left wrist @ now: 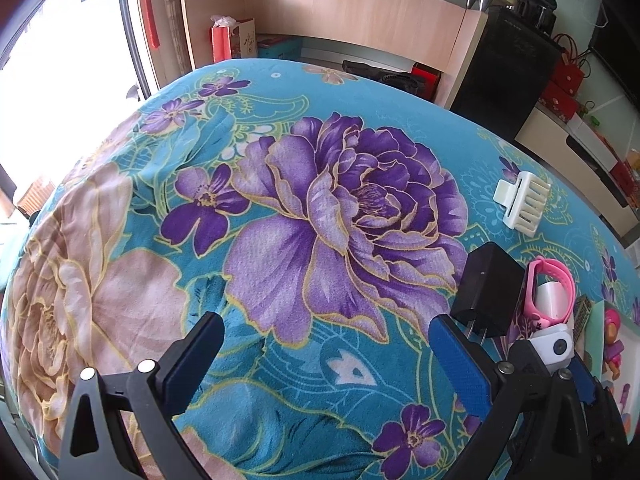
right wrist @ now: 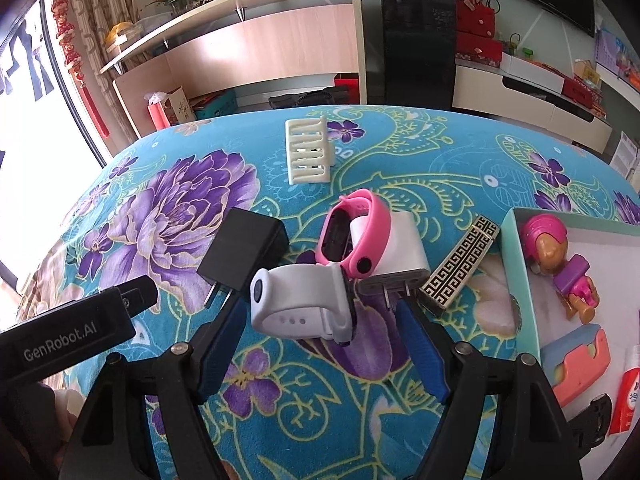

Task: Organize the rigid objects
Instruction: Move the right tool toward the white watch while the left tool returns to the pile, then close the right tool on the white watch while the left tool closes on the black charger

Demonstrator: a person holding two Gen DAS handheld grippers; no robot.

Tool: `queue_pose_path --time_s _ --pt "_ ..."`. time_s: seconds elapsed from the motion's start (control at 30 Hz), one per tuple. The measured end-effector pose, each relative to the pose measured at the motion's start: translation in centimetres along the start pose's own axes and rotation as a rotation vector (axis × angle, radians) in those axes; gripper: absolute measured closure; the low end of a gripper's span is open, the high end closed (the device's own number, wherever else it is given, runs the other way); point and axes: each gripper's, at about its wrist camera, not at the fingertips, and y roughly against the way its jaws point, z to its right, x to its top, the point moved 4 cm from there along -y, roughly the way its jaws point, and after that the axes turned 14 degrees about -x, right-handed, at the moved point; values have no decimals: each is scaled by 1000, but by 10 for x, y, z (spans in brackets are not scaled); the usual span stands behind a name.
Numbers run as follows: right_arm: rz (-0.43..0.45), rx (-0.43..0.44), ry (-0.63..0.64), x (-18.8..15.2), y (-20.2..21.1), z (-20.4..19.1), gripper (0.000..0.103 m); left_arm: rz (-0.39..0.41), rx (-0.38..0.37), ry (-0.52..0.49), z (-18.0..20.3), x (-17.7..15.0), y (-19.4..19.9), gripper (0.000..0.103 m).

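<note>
We hold two tongs over a table with a blue flowered cloth [left wrist: 280, 92]. Both tongs point down at a slant toward the cloth.

Our right tongs [right wrist: 322, 330] are spread wide. The white watch band [right wrist: 300, 300] sits right between the two blue fingers, but the fingers do not press on it. Just past the band, a pink watch band [right wrist: 354, 236] leans on a white plug [right wrist: 404, 254], and its low end touches the white band. A little to the left of the tips lies a black plug [right wrist: 244, 250] with its prongs toward us. To the right of the tips lies a black and gold bar [right wrist: 460, 266]. Farther right is a pale green box [right wrist: 516, 248] with a toy pup [right wrist: 560, 264] inside. Far ahead lies a cream hair clip [right wrist: 308, 154].

Our left tongs [left wrist: 326, 354] are spread wide too, with only cloth between the fingers. The black plug [left wrist: 486, 294] is just beside the right finger. Past it, to the right, stands the pink band [left wrist: 554, 286]. The hair clip [left wrist: 522, 202] is farther off.
</note>
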Motion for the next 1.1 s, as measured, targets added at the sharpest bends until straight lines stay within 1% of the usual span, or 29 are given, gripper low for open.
queue_pose_path --time_s 0.13,0.17,0.23,0.3,0.5,0.7,0.83,1.0,1.1 --pt "-5 26 -23 1 1 5 36 -2 -8 -15 7 0 -2 0" --pt "-6 36 -25 2 2 5 41 -1 -10 -20 9 0 -2 0" --pt "-6 48 -23 2 4 3 45 1 -14 -27 12 1 -3 0" --pt "-8 72 -26 2 5 2 53 0 -19 -33 15 2 -4 0" --pt "-14 79 -47 3 8 8 53 10 -52 -39 22 3 -3 0" --pt "5 68 -83 8 17 24 54 12 -49 -55 25 3 -3 0" --pt "15 50 -116 11 21 39 54 19 -62 -70 31 5 -5 0" --pt "40 4 -142 15 27 57 54 28 -90 -119 48 6 -10 0" --pt "41 -13 -160 15 28 67 54 27 -95 -151 58 5 -15 0"
